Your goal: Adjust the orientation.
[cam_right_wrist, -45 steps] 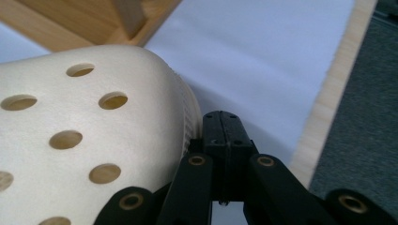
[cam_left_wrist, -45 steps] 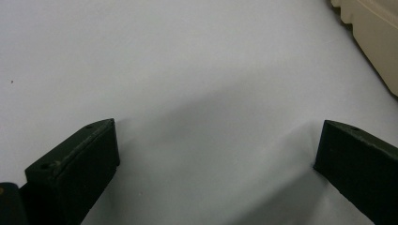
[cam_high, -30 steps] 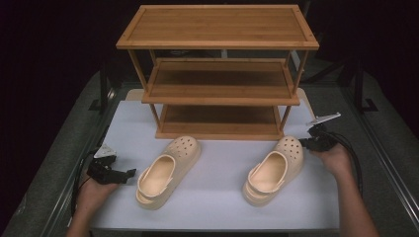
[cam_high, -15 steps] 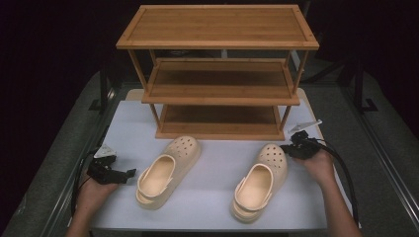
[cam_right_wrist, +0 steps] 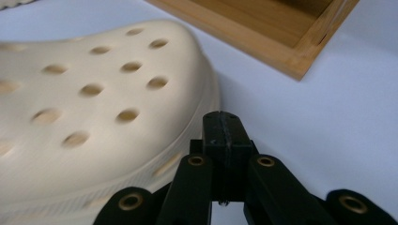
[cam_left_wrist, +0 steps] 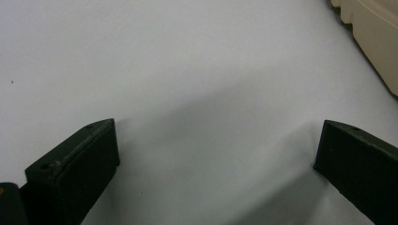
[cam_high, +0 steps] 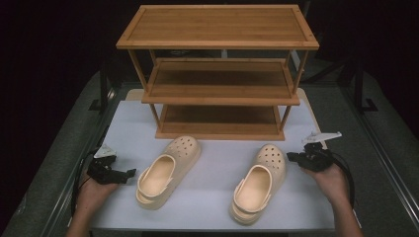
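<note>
The right gripper (cam_high: 295,157), jaws pressed together and empty, has drawn back toward the table's (cam_high: 212,205) right edge, leaving the right clog (cam_high: 259,182) nudged inward, near the front edge. The left gripper (cam_high: 129,173), jaws spread, waits beside the left clog (cam_high: 168,170); shelving probably follows.

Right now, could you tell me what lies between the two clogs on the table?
Nothing: in the high view, only bare white tabletop separates the left clog from the right clog.
</note>
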A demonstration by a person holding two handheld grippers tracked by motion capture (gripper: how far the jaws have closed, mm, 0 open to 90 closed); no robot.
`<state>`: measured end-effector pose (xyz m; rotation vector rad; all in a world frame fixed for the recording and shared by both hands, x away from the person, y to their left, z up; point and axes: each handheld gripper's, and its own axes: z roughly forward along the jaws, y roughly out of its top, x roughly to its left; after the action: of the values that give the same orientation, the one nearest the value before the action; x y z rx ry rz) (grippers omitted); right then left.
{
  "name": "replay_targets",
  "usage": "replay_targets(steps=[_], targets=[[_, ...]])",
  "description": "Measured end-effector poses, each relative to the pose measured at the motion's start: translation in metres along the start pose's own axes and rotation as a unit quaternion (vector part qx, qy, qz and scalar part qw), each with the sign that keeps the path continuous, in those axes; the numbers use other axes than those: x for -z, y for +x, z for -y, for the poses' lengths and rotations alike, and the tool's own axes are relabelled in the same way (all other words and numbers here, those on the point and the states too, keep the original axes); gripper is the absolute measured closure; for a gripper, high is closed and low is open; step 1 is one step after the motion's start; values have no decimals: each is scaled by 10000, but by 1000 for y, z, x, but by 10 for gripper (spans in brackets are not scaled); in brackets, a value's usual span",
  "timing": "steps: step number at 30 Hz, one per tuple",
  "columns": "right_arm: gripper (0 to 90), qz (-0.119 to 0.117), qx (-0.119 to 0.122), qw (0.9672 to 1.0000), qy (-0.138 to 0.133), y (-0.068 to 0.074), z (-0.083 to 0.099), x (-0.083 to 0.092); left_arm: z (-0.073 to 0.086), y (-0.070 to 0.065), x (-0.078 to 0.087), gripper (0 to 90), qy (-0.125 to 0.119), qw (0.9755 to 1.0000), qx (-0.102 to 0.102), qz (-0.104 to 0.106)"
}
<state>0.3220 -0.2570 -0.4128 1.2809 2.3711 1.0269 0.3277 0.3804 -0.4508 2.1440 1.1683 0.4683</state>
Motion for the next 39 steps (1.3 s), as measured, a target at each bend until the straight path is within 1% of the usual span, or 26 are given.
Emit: replay_targets(steps=[2,3,5,7,10,11,12,13,17,19,21,26,28,29,31,39], targets=[[897,43,32,10000,8,5,7,7,0,0,0,0,0,10000,-1,-2],[897,18,29,10000,-44,7,11,10,0,0,0,0,-1,10000,-1,-3],[898,-6,33,10000,-66,12,19,14,0,0,0,0,0,10000,-4,-6],[898,-140,3,9998,-144,16,28,17,0,0,0,0,0,10000,-4,-6],[898,-259,19,9996,-113,22,38,17,0,0,0,0,1,10000,-2,-5],[898,-326,18,9994,-128,24,41,17,0,0,0,0,0,10000,-3,-4],[898,-383,-33,9992,-133,26,43,17,0,0,0,0,1,10000,-3,-5],[898,-424,-12,9990,-158,27,44,16,0,0,0,0,2,10000,1,-1],[898,-542,50,9984,-147,31,41,11,0,0,0,0,4,10000,0,0],[898,-531,76,9985,-102,32,41,8,0,0,0,0,7,10000,-2,2],[898,-563,55,9983,-116,31,42,8,0,0,0,0,10,10000,-2,3],[897,-540,90,9985,-88,32,41,4,0,0,0,0,10,10000,-6,2],[898,-530,141,9985,-59,34,39,2,0,0,0,0,12,10000,-6,3],[898,-566,148,9983,-39,34,38,1,0,0,0,0,9,10000,-2,2],[898,-537,199,9984,-35,36,36,-1,0,0,0,0,8,10000,-1,3],[898,-579,297,9979,37,35,26,-8,0,0,0,0,9,10000,1,9]])
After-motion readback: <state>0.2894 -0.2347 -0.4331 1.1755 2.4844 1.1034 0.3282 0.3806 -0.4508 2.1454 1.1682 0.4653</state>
